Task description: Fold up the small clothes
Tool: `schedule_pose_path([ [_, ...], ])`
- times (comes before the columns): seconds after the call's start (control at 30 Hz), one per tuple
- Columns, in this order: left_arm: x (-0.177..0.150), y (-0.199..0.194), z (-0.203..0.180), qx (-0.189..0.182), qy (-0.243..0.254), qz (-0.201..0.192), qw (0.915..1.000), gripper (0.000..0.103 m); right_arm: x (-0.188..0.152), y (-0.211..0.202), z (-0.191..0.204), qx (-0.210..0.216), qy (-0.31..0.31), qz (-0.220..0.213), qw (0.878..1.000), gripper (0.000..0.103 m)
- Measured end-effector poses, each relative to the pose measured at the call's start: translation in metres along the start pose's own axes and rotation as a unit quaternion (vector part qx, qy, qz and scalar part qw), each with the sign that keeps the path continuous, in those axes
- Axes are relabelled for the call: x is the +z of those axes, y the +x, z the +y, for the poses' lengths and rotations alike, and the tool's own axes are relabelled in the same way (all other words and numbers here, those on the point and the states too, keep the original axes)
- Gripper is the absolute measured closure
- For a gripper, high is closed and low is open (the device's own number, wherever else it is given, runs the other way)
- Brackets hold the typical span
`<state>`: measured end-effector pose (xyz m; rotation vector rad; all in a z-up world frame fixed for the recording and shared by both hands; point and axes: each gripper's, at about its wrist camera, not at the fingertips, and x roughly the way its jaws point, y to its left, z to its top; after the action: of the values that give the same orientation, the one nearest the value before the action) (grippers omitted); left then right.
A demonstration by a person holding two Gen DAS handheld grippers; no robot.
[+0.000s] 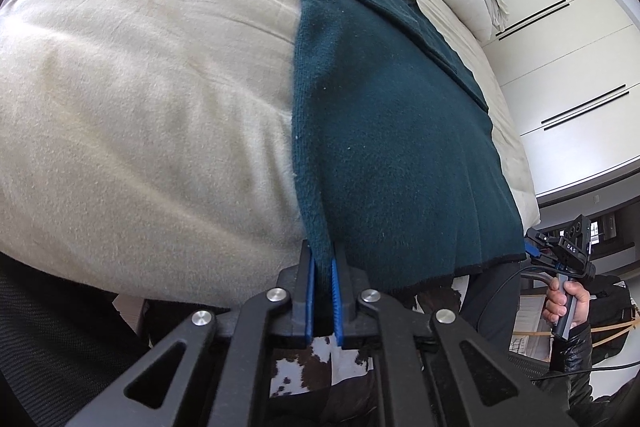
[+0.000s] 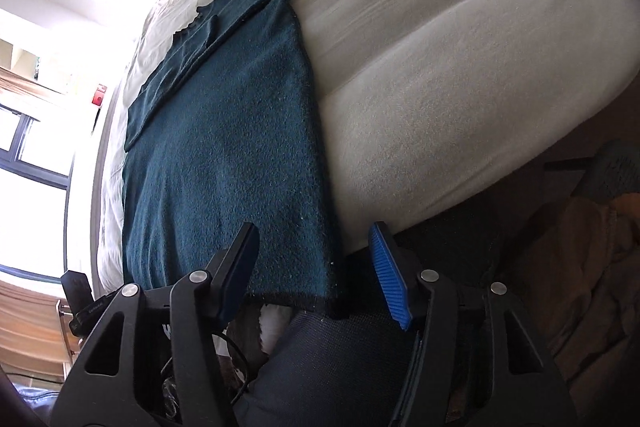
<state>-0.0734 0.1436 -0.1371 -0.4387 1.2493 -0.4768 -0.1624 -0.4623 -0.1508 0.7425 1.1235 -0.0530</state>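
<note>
Left wrist view: my left gripper (image 1: 323,279) has its blue fingers (image 1: 309,291) pinched tight on the near left corner of the dark teal garment (image 1: 384,131), which lies flat on the cream bed (image 1: 140,87), hem at the edge. Right wrist view: my right gripper (image 2: 316,267) stands half open around the near right corner (image 2: 328,291), pads not touching.

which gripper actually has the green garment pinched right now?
The left gripper: its blue pads are closed on the near left corner of the dark green garment. The right gripper stands open astride the near right corner, pads not touching.
</note>
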Motion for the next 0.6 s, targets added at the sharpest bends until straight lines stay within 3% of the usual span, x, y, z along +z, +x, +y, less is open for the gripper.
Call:
schedule_pose_path([
  [0.1, -0.001, -0.001, -0.002, 0.002, 0.006, 0.001, 1.0, 0.095, -0.003, 0.005, 0.004, -0.003, -0.005, 0.028, 1.0, 0.069],
  [0.23, -0.002, -0.002, -0.004, 0.005, 0.012, 0.0, 0.9999, 0.096, -0.009, 0.009, 0.007, -0.003, -0.008, 0.039, 0.999, 0.081],
  [0.3, -0.002, -0.004, -0.006, 0.007, 0.019, 0.0, 0.9998, 0.096, -0.012, 0.009, 0.006, -0.004, -0.003, 0.039, 0.999, 0.095],
  [0.43, 0.0, -0.009, -0.014, 0.003, 0.035, -0.005, 0.9994, 0.097, -0.013, 0.003, 0.009, 0.006, -0.009, 0.03, 1.0, 0.096],
  [0.6, 0.005, -0.023, -0.019, -0.028, 0.033, -0.02, 0.9988, 0.097, -0.006, -0.011, 0.023, 0.055, -0.011, 0.0, 0.998, 0.096],
])
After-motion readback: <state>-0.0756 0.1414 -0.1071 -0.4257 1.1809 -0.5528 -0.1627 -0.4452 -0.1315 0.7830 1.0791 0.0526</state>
